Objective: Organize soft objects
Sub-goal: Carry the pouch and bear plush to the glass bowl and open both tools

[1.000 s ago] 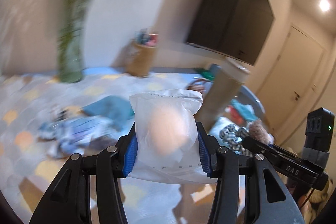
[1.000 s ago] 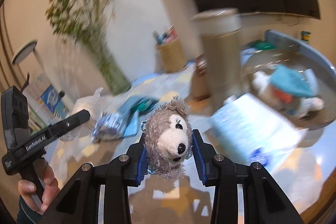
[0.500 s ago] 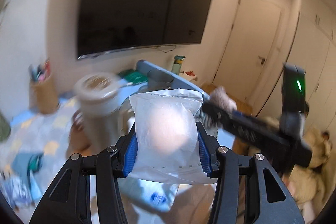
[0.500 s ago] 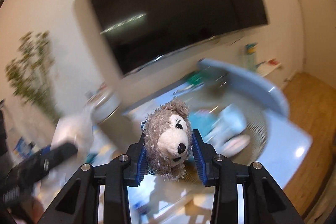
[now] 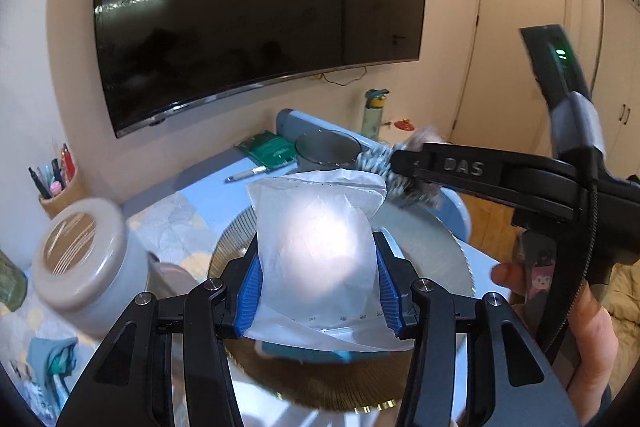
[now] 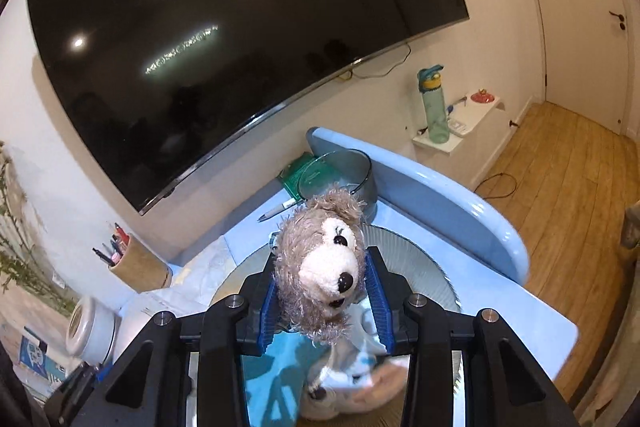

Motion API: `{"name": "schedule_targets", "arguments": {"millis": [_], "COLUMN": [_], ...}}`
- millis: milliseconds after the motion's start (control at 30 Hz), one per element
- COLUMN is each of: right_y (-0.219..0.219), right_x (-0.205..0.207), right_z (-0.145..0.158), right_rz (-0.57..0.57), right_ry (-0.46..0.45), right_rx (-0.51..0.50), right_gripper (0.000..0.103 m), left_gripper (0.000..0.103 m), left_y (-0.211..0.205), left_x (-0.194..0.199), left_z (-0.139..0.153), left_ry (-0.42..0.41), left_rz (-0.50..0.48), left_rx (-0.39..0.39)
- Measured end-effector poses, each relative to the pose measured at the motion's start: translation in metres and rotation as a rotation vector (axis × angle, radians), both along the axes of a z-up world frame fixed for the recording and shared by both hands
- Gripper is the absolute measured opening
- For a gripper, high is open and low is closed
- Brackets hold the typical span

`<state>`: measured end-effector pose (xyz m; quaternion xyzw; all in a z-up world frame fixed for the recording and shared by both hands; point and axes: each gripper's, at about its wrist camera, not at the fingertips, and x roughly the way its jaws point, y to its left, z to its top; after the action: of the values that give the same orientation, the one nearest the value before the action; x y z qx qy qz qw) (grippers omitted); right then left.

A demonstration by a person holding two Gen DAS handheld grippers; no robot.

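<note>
My left gripper (image 5: 318,287) is shut on a white plastic bag with a soft pale lump inside (image 5: 316,251), held above a round ribbed basket (image 5: 440,247). My right gripper (image 6: 322,301) holds a grey-and-cream plush toy (image 6: 320,267) between its blue pads (image 6: 378,301) over the same basket (image 6: 416,259); the toy looks loose and tilted. Blue and white soft things (image 6: 276,383) lie in the basket below. The right gripper also shows in the left wrist view (image 5: 404,173), with the blurred plush at its tip.
A white jar (image 5: 80,259) stands left of the basket on a blue table (image 6: 540,327). A pen holder (image 6: 138,267), a grey cup (image 6: 344,175), a green book (image 5: 270,151) and a pen lie at the back. A big TV (image 5: 256,7) hangs on the wall.
Both grippers swung right from the cluttered tabletop to above the basket, still carrying the bag and the plush. The plush now sits tilted and lower between the right pads.
</note>
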<state>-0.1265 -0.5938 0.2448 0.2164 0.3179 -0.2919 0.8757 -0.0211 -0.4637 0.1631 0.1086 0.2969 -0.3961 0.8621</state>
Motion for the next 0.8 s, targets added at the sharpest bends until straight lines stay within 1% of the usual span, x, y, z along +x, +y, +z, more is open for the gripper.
{"name": "schedule_targets", "arguments": {"millis": [33, 67, 100, 133, 167, 267, 400, 500, 600, 700, 800], "right_y": [-0.006, -0.011, -0.015, -0.019, -0.022, -0.027, -0.012, 0.008, 0.033, 0.067, 0.104], "right_x": [0.006, 0.011, 0.012, 0.012, 0.011, -0.006, -0.029, -0.048, -0.068, -0.082, -0.087], "right_z": [-0.004, -0.008, -0.012, -0.015, -0.018, -0.022, -0.017, -0.012, -0.007, -0.002, 0.003], "right_rz": [-0.007, -0.012, -0.02, -0.029, -0.032, -0.037, -0.033, -0.029, -0.015, 0.015, 0.082], "right_ry": [0.011, 0.02, 0.022, 0.024, 0.026, 0.001, -0.018, -0.022, -0.039, -0.036, -0.027], "right_rx": [0.015, 0.027, 0.035, 0.041, 0.051, 0.103, 0.094, 0.09, 0.071, 0.024, -0.01], "right_gripper": [0.048, 0.055, 0.069, 0.074, 0.074, 0.074, 0.074, 0.074, 0.076, 0.08, 0.082], "left_gripper": [0.049, 0.061, 0.069, 0.077, 0.077, 0.077, 0.077, 0.077, 0.077, 0.077, 0.077], "left_y": [-0.005, -0.009, -0.012, -0.014, -0.013, -0.008, 0.015, 0.051, 0.104, 0.152, 0.209], "left_x": [0.002, 0.004, 0.005, 0.005, 0.005, -0.001, -0.021, -0.035, -0.047, -0.051, -0.047], "left_z": [-0.002, -0.004, -0.005, -0.007, -0.009, -0.011, -0.004, 0.007, 0.025, 0.039, 0.056], "left_ry": [-0.012, -0.026, -0.029, -0.036, -0.035, 0.005, 0.012, 0.036, 0.055, 0.058, 0.049], "left_rz": [0.008, 0.019, 0.023, 0.026, 0.021, -0.041, -0.088, -0.113, -0.133, -0.102, -0.025], "left_rx": [0.003, 0.004, 0.013, 0.025, 0.027, 0.005, -0.018, -0.066, -0.127, -0.141, -0.12]}}
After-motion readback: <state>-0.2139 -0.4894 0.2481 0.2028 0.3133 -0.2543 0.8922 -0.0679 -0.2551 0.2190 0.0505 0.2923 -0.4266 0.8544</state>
